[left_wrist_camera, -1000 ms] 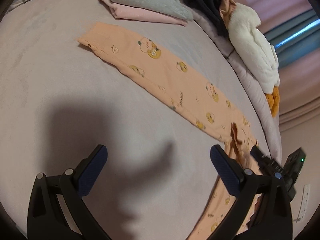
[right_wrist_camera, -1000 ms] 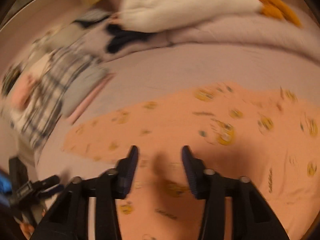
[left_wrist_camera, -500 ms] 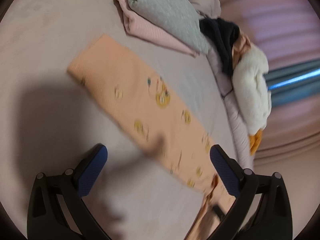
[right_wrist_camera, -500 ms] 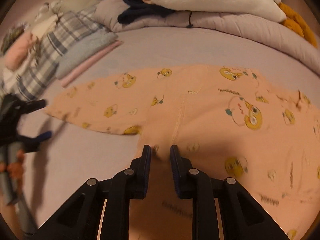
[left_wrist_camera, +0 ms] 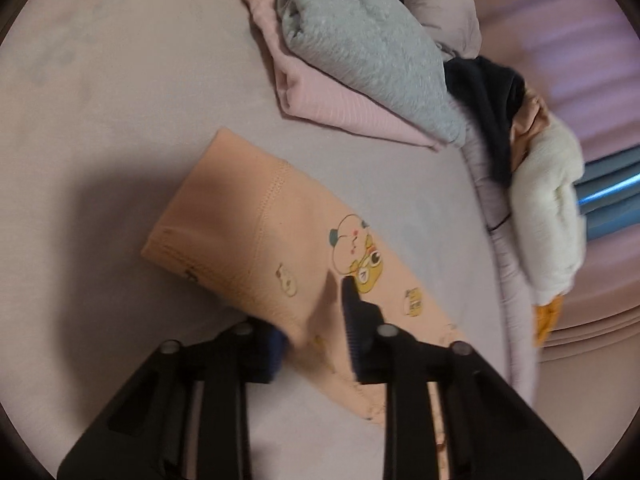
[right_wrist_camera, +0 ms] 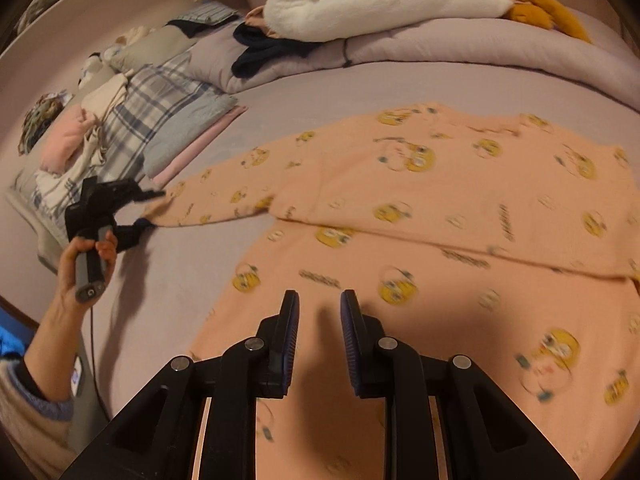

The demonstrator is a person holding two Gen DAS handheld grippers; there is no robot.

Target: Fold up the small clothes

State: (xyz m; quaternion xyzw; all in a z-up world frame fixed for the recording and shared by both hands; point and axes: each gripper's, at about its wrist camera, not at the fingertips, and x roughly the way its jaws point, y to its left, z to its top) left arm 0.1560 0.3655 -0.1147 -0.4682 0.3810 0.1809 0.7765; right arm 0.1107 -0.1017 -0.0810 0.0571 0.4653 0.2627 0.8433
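Note:
An orange baby garment (right_wrist_camera: 440, 200) with yellow cartoon prints lies spread on the mauve bed sheet (left_wrist_camera: 100, 100). Its long sleeve (left_wrist_camera: 260, 216) reaches to the left. My left gripper (left_wrist_camera: 316, 312) sits at the sleeve's near edge with its jaws closing. Fabric is bunched between the pads, and the left pad is half hidden under it. In the right wrist view the left gripper (right_wrist_camera: 154, 208) is at the sleeve's cuff, held by a hand (right_wrist_camera: 88, 248). My right gripper (right_wrist_camera: 318, 296) hovers over the garment's body, jaws narrowly apart, nothing pinched between them.
A folded grey garment (left_wrist_camera: 352, 52) lies on a pink one (left_wrist_camera: 320, 100) just beyond the sleeve. A dark garment (left_wrist_camera: 488, 100), a white plush duck (right_wrist_camera: 380, 0) and a rolled duvet (right_wrist_camera: 480, 48) line the far side. Plaid cloth (right_wrist_camera: 160, 104) and other clothes are piled at the left.
My left gripper moved up to the sleeve's end, and its jaws went from wide apart to nearly together on the fabric. My right gripper drew back across the garment, its jaws staying narrow.

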